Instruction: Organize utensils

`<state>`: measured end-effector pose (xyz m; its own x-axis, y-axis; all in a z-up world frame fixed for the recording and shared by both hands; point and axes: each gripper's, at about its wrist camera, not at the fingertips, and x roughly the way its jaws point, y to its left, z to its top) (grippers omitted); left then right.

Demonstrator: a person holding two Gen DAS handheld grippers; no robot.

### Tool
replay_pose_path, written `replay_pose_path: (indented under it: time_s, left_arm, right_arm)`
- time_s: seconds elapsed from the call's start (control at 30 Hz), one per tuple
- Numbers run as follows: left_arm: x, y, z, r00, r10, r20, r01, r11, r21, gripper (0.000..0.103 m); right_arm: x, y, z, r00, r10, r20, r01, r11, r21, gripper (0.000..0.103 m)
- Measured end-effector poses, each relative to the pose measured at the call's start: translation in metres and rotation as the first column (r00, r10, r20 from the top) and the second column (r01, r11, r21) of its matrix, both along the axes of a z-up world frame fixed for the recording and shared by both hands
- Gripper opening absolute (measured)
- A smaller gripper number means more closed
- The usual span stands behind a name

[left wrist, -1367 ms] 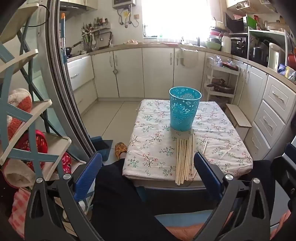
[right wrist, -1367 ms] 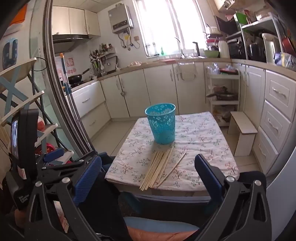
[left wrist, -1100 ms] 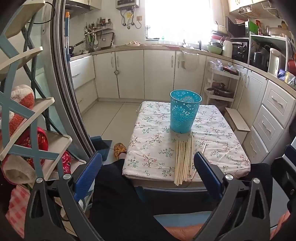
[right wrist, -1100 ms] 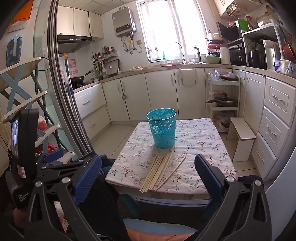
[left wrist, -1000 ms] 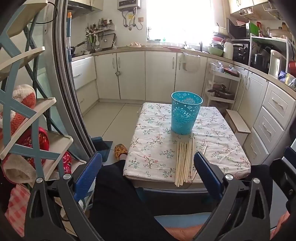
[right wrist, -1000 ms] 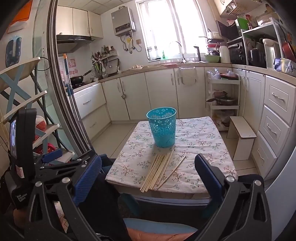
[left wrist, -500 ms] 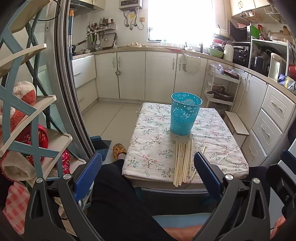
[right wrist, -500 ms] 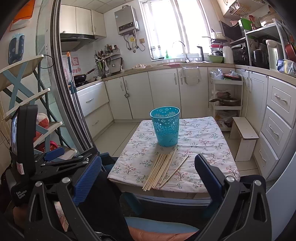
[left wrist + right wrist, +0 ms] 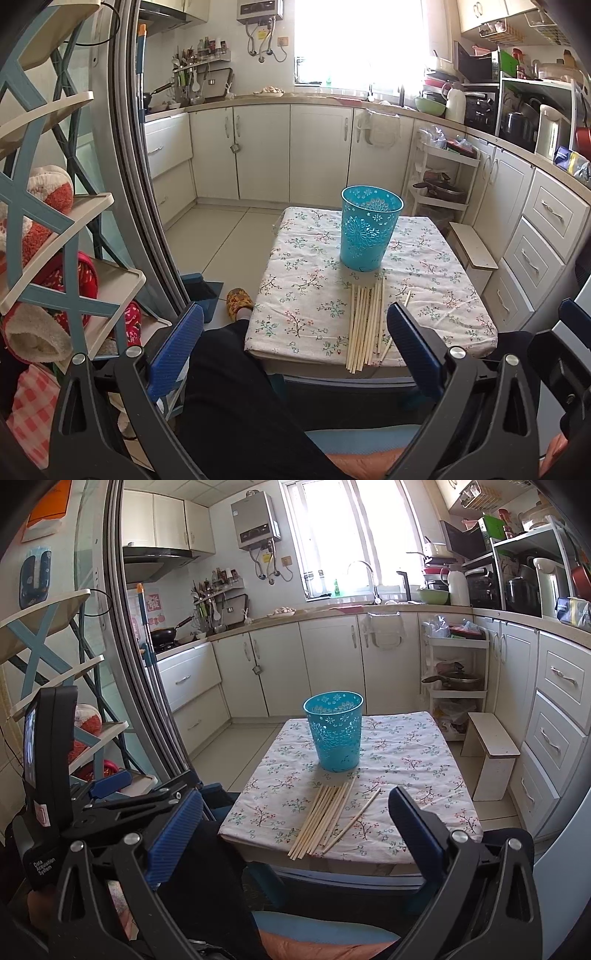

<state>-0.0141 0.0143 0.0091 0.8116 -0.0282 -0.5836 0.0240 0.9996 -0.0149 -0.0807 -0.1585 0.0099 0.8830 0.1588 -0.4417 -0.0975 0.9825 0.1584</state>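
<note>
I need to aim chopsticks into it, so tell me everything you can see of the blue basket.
The basket is turquoise, plastic-looking, round and tapering to its base, its wall pierced with flower cut-outs. It stands upright, mouth open, nothing visible inside, on the floral cloth mid-table. The chopsticks lie just in front, tips near its base; contact unclear.

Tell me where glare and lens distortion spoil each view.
Left wrist: the window is blown out white, and the door frame bows from the fisheye. Right wrist: the window glares too, though its frame shows; the chopsticks and teal basket stay sharp.
</note>
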Motion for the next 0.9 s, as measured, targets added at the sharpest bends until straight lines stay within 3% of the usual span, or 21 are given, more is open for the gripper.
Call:
replay_pose_path:
  time_s: [0.9]
  left_arm:
    - [0.0009, -0.0003, -0.0058, 1.000, -0.002, -0.014, 0.003, 1.000, 0.015, 0.096]
  right_arm:
    - [0.0081, -0.0007, -0.0067, 0.999, 0.017, -0.033, -0.016, 0.999, 0.032, 0.097]
